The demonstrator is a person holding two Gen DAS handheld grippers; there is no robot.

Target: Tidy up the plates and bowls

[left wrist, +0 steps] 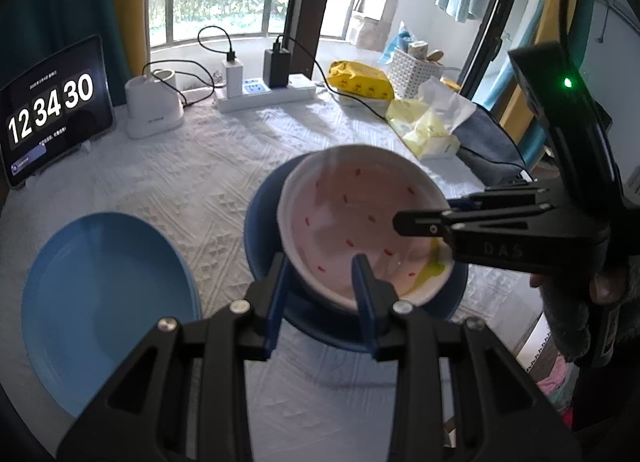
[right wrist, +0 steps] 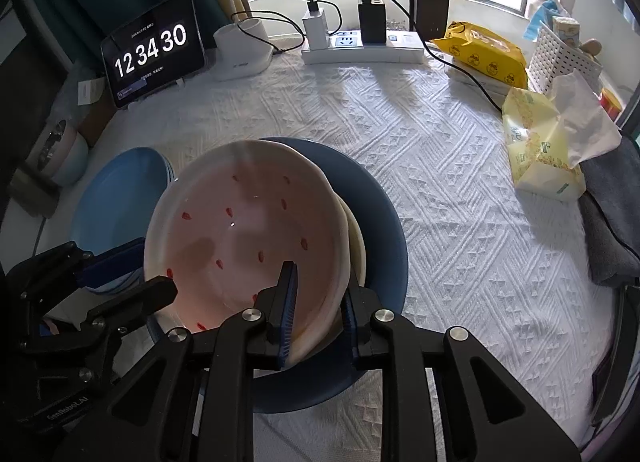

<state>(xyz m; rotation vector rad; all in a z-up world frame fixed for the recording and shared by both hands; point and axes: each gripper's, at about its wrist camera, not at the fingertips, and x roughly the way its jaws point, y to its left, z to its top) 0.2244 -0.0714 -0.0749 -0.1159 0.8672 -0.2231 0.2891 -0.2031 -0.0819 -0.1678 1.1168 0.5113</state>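
A pink bowl (left wrist: 352, 218) (right wrist: 248, 230) with red flecks rests tilted on a cream bowl (right wrist: 357, 238). Both sit inside a dark blue bowl (left wrist: 262, 230) (right wrist: 380, 230). The green-yellow edge of the cream bowl (left wrist: 434, 271) shows beside the pink rim. My left gripper (left wrist: 320, 260) (right wrist: 148, 270) is shut on the pink bowl's near rim, one pad inside and one outside. My right gripper (right wrist: 318, 278) (left wrist: 432, 210) grips the opposite rim, straddling the pink and cream edges. A light blue plate (left wrist: 108, 302) (right wrist: 124, 198) lies flat to the left.
At the back stand a tablet clock (left wrist: 52, 110), a white dock (left wrist: 154, 106) and a power strip (left wrist: 264, 94) with chargers and cables. Yellow packets (right wrist: 484, 50), a tissue pack (right wrist: 540, 150), a white basket (right wrist: 560, 58) and grey cloth (right wrist: 612, 214) fill the right side.
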